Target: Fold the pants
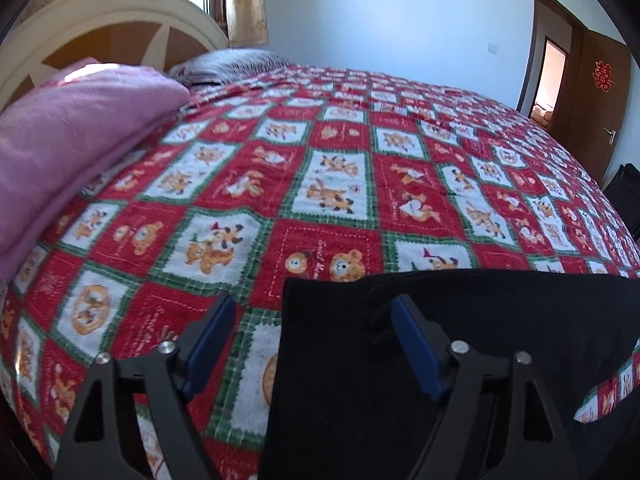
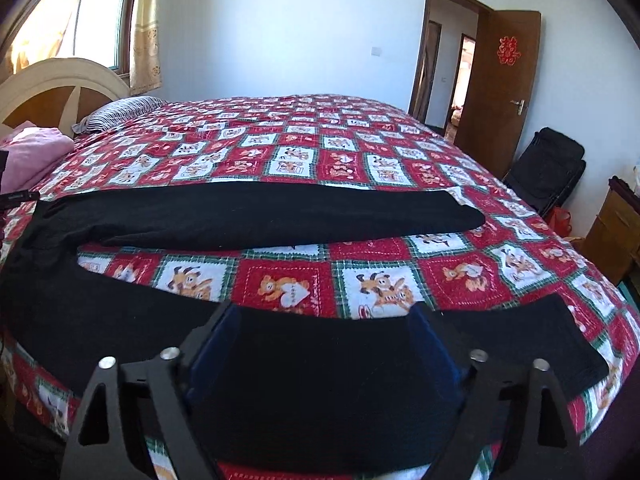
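pants: black pants (image 2: pixel 256 216) lie flat on the red checked bedspread (image 2: pixel 360 152), near the bed's front edge. One leg runs across the right wrist view from 9 o'clock to 3 o'clock; the other leg (image 2: pixel 520 340) sits nearer the camera, ending at about 4 o'clock. A strip of bedspread shows between the two legs, so they're apart, not stacked.

waist end: in the left wrist view the pants' corner (image 1: pixel 304 292) sits at about 6 o'clock, with the cloth spreading off to 3 o'clock.

left gripper: left gripper (image 1: pixel 312 340) has its jaws apart, straddling the pants' edge. One blue pad is over the bedspread, the other over black cloth. Not pinching anything, far as I can tell.

right gripper: right gripper (image 2: pixel 324 344) is also apart, with the near leg lying between the pads. No squeeze showing yet.

other stuff: pink blanket (image 1: pixel 68 128) at 9 o'clock by the headboard (image 1: pixel 104 8), striped pillow (image 2: pixel 120 110) behind it.

progress: basically the start. Pants look spread out, no fold made. Still left, I'd guess: grab the near leg, lay it over the far one, then fold lengthwise.
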### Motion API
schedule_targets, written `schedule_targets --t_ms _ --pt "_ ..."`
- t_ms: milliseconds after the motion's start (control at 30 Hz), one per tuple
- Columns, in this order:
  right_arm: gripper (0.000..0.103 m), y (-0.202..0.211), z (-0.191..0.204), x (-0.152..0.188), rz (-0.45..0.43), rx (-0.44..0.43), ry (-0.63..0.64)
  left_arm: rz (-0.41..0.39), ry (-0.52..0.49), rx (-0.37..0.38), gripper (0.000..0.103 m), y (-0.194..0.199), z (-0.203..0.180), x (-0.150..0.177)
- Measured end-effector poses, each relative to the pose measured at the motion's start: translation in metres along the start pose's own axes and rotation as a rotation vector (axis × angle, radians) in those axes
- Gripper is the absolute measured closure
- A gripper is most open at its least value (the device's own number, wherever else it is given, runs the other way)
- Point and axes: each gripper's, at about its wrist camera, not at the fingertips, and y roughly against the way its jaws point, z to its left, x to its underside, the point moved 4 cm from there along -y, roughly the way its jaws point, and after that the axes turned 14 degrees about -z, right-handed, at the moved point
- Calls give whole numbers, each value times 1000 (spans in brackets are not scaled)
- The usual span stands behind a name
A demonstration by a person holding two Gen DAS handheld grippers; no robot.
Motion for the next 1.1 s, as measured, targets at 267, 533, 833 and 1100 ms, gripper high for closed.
schedule_targets --t_ms 267,533,833,1100 --pt "40 -47 -55 -22 67 84 -55 55 -15 53 40 -25 -2 8" --pt "45 -90 -123 -50 106 190 -122 74 23 108 57 -37 1 9" --pt "45 -159 -200 -75 160 235 -214 83 -26 116 66 -40 -7 9" --pt "44 -235 -211 -81 269 165 -222 70 -20 115 63 -39 -5 9"
